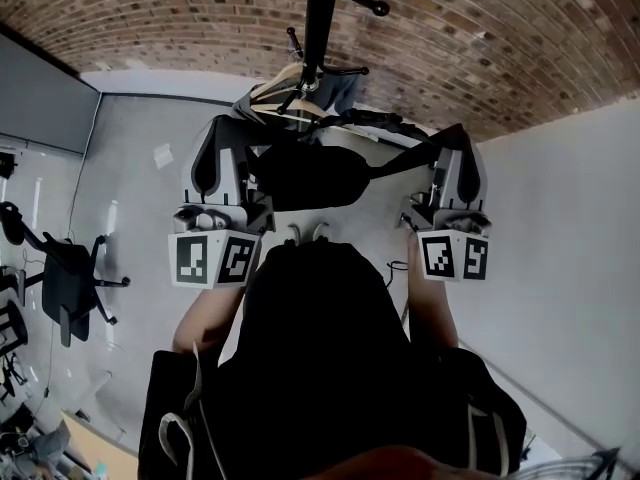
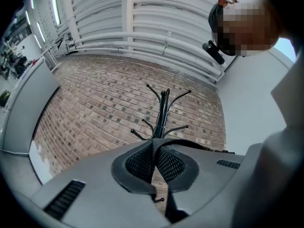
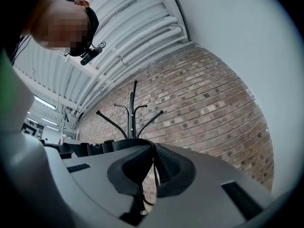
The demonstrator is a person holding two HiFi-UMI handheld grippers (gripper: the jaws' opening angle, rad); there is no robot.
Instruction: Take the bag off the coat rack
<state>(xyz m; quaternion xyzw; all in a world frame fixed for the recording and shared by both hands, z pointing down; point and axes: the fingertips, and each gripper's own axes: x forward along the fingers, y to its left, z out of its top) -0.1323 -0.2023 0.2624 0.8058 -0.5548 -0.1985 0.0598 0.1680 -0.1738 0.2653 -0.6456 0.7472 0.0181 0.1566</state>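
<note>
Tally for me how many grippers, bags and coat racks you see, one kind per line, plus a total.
Grippers: 2, left gripper and right gripper
Bag: 1
Coat rack: 1
Total: 4

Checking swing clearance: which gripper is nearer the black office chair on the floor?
Left. The left gripper, shut on the bag strap, is on the office chair's side, apart from it. The right gripper grips the strap beyond the bag, farther away.
</note>
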